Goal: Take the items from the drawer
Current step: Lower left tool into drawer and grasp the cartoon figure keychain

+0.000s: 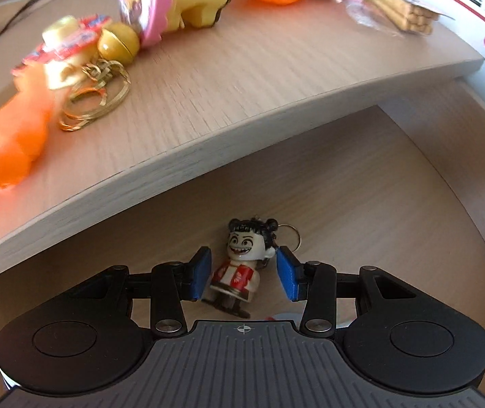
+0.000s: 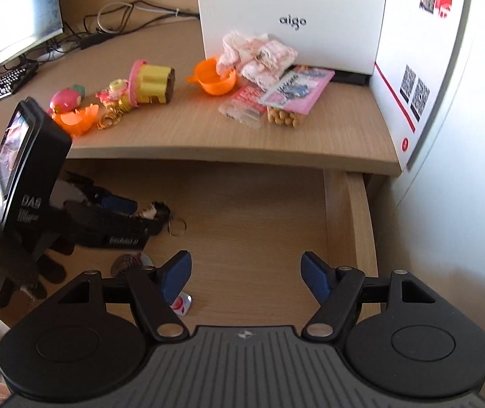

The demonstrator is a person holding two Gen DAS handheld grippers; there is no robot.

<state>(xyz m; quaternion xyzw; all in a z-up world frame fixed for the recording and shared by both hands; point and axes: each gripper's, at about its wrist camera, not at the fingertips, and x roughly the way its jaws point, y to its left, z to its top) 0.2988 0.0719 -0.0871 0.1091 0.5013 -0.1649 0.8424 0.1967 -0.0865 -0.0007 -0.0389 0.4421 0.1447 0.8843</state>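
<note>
Drawer [image 2: 351, 210]: figurine's face [image 1: 245, 243] shows only from left tool [image 1: 244, 273].

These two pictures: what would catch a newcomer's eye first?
First a small grinning figurine with black hair buns lying on the floor of the open drawer, right between the blue jaws of the left gripper, which stand either side of it without clearly pressing. Next the clutter of bright toys and snacks on the desk above, such as an orange bowl. The right gripper hangs open over bare drawer floor.
</note>
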